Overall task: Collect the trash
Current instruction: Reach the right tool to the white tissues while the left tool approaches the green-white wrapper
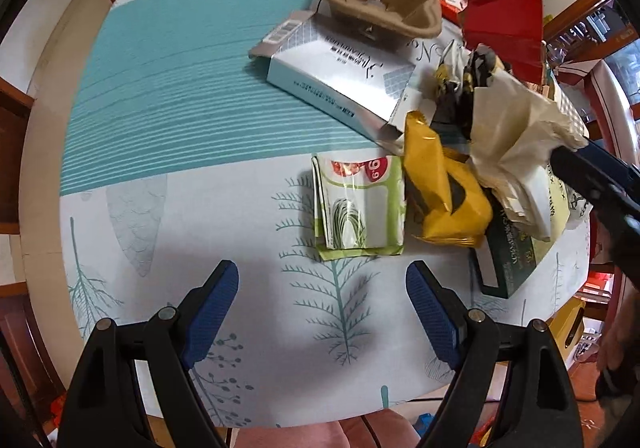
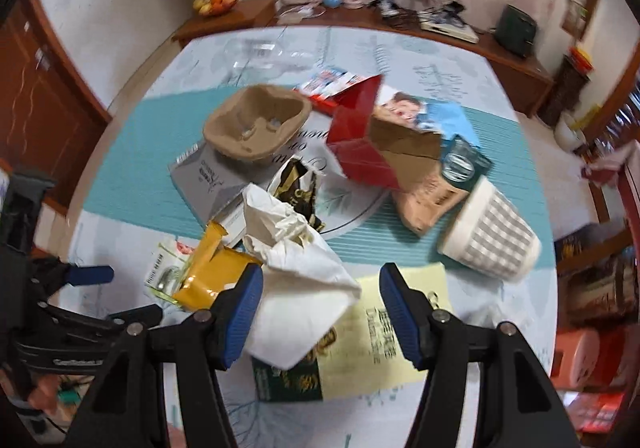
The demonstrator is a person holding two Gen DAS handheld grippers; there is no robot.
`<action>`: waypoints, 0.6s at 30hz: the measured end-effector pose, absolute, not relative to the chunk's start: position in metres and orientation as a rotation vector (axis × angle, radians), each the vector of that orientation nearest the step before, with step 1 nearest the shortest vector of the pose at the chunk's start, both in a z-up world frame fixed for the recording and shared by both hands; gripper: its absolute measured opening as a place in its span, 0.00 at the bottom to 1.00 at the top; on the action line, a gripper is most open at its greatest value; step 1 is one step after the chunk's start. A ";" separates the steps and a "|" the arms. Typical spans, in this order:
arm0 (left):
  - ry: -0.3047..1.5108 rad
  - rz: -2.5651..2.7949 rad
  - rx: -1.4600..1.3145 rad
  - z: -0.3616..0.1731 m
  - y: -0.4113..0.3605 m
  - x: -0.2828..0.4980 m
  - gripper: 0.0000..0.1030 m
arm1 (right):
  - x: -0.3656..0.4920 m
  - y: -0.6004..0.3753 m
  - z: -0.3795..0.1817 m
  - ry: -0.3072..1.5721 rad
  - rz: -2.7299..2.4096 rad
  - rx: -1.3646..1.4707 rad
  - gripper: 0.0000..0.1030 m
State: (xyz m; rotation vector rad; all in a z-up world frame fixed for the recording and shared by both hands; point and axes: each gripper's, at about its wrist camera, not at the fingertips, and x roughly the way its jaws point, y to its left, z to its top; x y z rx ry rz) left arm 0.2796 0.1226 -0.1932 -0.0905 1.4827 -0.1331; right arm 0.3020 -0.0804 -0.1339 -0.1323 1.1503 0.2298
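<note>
Both tongs gape: left tongs (image 1: 322,304) empty, right tongs (image 2: 320,312) apparently straddling crumpled tissue (image 2: 298,280) amid wrappers.

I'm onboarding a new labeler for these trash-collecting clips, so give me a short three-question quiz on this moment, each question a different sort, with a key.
1. True or false: the left gripper is shut on the green and white packet.
2. Multiple choice: what sits on top of the grey flat box? A) the checked paper cup B) the brown pulp tray C) the yellow wrapper
3. Fill in: the white crumpled paper lies between the fingers of the ____ gripper.

Key:
1. False; its fingers stand apart over bare tablecloth, short of the packet.
2. B, the brown pulp tray.
3. Right; the right gripper is open around it, not yet closed.
</note>
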 end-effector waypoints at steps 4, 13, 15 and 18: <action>1.496 -0.133 -0.101 -0.199 0.125 0.284 0.82 | 0.307 -0.078 -0.145 1.157 0.225 -0.143 0.58; 1.529 -0.157 -0.052 -0.220 0.104 0.296 0.82 | 0.301 -0.082 -0.141 1.142 0.214 -0.113 0.14; 1.539 -0.138 -0.039 -0.225 0.102 0.300 0.82 | 0.298 -0.082 -0.137 1.122 0.207 -0.118 0.14; 1.553 -0.125 -0.044 -0.229 0.100 0.308 0.82 | 0.295 -0.082 -0.134 1.109 0.207 -0.110 0.13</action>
